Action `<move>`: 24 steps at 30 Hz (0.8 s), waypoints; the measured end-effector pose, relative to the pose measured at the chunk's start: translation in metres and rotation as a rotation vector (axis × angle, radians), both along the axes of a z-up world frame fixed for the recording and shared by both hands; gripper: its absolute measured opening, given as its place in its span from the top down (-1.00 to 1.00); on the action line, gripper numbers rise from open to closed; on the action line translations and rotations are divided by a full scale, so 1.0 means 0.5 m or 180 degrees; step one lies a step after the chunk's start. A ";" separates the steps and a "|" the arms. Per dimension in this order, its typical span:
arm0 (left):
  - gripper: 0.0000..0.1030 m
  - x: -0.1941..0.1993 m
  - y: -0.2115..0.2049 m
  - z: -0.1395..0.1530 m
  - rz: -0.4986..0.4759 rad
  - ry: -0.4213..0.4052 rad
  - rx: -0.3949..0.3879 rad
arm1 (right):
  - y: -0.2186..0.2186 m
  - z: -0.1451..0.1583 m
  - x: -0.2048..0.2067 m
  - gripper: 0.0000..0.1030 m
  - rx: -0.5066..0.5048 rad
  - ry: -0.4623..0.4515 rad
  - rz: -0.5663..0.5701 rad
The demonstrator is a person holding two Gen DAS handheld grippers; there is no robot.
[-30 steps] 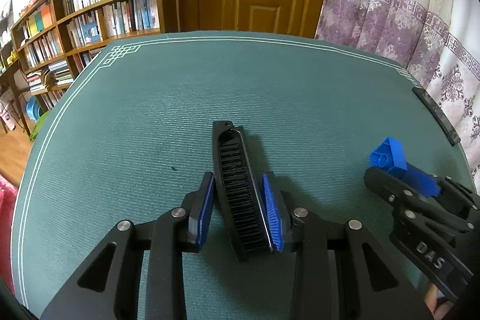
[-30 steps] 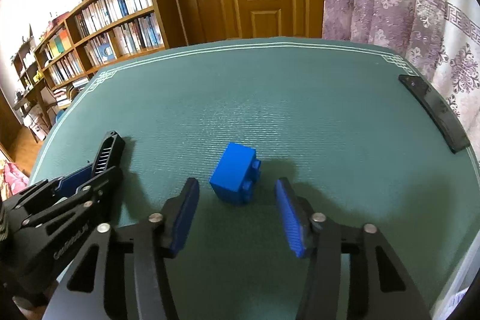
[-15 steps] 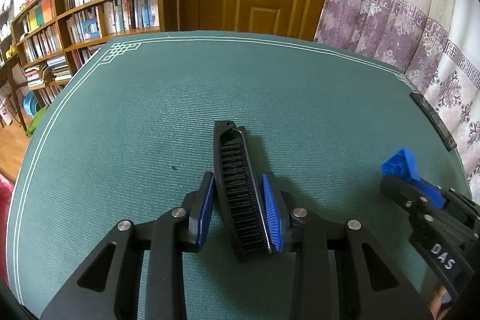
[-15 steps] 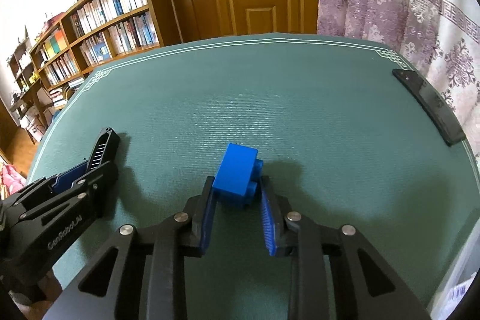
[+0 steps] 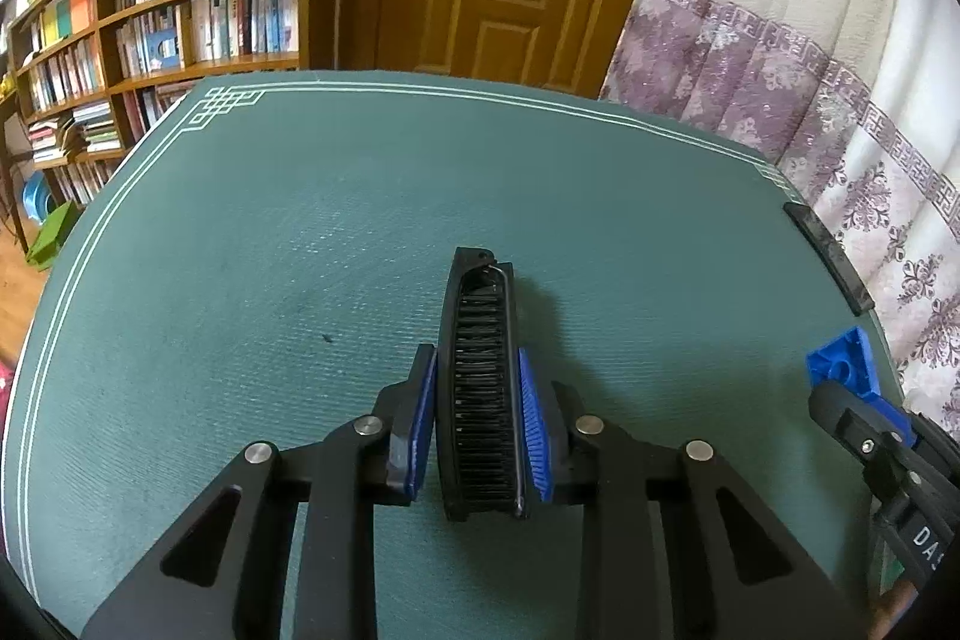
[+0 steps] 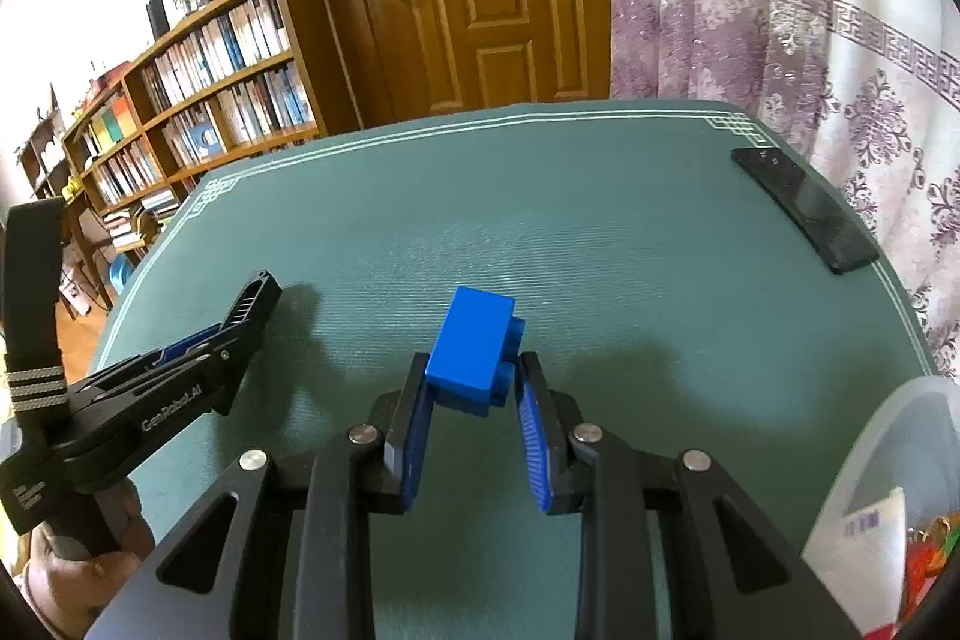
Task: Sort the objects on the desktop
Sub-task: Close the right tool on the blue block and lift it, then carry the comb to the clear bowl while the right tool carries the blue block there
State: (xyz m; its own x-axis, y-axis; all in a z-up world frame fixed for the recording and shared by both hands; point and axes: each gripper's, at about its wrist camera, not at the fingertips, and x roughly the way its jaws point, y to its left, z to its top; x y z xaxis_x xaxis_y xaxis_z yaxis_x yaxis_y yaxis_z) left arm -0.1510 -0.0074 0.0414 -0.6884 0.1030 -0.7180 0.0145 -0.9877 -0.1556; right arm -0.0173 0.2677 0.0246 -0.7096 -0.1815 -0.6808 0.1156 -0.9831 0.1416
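A: Left wrist view?
B: Left gripper (image 5: 477, 421) jaws are closing on the black comb (image 5: 480, 388) between its pads; the comb lies on the green worktop (image 5: 300, 250).
A: Right wrist view?
B: Right gripper (image 6: 474, 421) is clamped on the blue block (image 6: 474, 346), held above the worktop.

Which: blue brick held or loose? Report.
Held. The right gripper clamps both sides of the blue brick; its shadow lies apart on the table.

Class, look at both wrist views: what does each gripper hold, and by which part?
The right gripper holds the blue brick by its near end. The left gripper, jaws closing, has the black comb between its pads at the long sides, near end.
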 end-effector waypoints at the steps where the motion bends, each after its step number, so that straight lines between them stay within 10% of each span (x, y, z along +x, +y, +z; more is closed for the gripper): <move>1: 0.44 0.004 0.003 0.004 -0.0016 0.0016 0.0003 | 0.002 0.003 0.003 0.40 0.0000 0.0010 -0.0006; 24: 0.44 0.096 0.143 0.060 -0.0597 0.0201 -0.0076 | 0.131 0.055 0.124 0.40 -0.0052 0.0154 -0.0292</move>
State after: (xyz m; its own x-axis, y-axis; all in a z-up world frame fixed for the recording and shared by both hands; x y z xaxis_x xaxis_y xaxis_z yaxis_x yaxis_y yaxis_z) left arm -0.1031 0.0642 0.0716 -0.7024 0.2172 -0.6778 -0.1791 -0.9756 -0.1270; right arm 0.0448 0.3333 0.0519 -0.7558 -0.1249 -0.6428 0.0322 -0.9875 0.1540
